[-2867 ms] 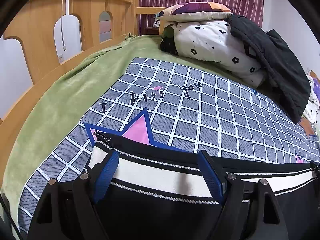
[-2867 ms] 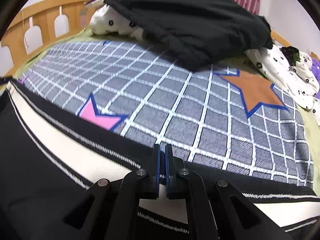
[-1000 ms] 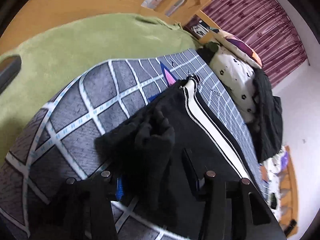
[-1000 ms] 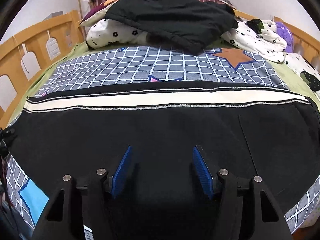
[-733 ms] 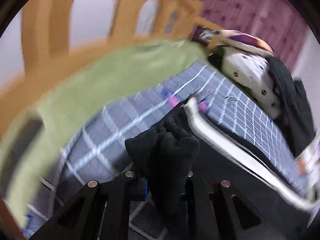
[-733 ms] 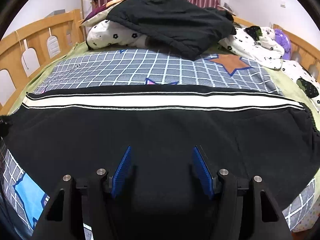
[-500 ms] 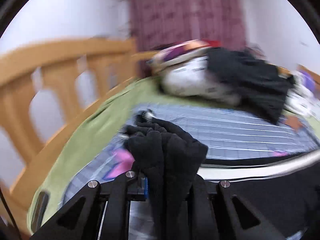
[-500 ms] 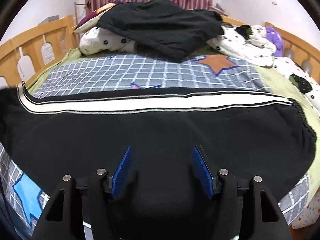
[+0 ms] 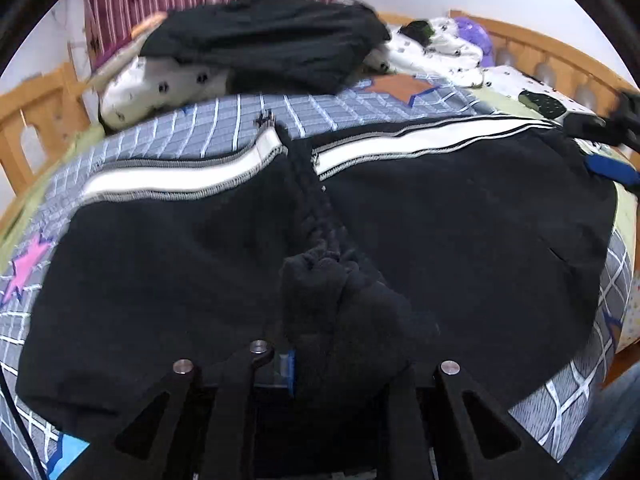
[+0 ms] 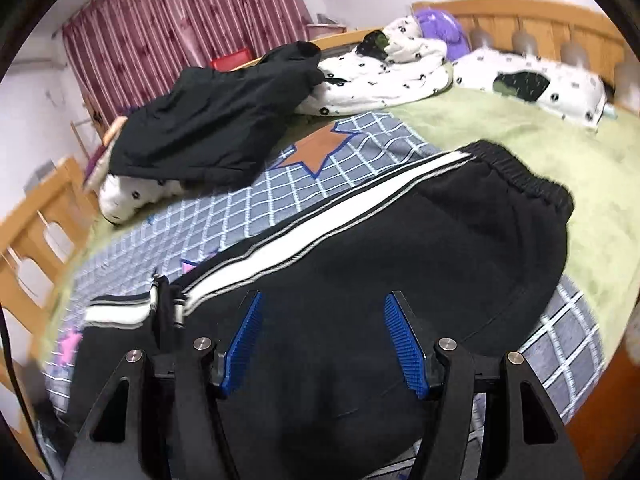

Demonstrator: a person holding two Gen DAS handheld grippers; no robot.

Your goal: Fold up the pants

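Your left gripper clamped the bunched pants. Only the right view showed your right gripper spread apart above them.

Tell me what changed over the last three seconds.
The left gripper closed on the pants cuff and carried it across toward the waistband, folding them over. The right gripper let go and opened. The black jacket and checked blanket stayed put.

- No readable text, label, brand, number or sign on the grey checked star-print blanket, the black white-striped pants, or elsewhere in either view.
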